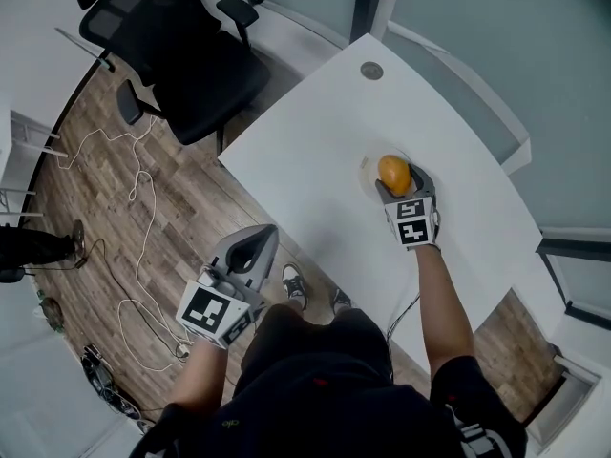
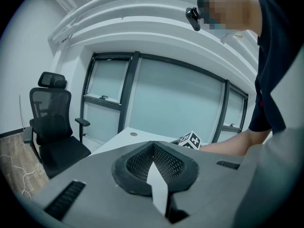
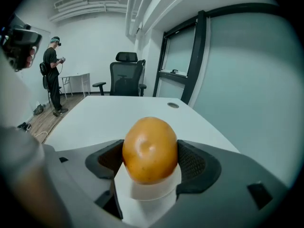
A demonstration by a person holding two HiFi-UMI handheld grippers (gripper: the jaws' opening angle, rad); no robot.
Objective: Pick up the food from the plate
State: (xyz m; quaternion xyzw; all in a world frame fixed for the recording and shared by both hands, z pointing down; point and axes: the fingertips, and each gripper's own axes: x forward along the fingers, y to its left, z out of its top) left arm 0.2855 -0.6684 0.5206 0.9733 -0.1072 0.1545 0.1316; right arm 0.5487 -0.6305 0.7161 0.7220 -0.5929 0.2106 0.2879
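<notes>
An orange-yellow, potato-like food [image 1: 393,173] sits on a small white plate [image 1: 367,171] near the right side of the white table [image 1: 305,151]. My right gripper [image 1: 401,185] is down at the plate with its jaws spread wide, one on each side of the food [image 3: 149,148]; I see no squeeze on it. White plate [image 3: 151,191] shows under the food between the jaws. My left gripper [image 1: 259,243] hangs off the table's near edge above the wood floor, shut and empty, its tips meeting [image 2: 152,148].
A black office chair [image 1: 186,60] stands beyond the table's left corner. White cables [image 1: 134,189] trail across the floor. A round grommet [image 1: 371,70] is set in the far tabletop. Another person [image 3: 52,77] stands far across the room.
</notes>
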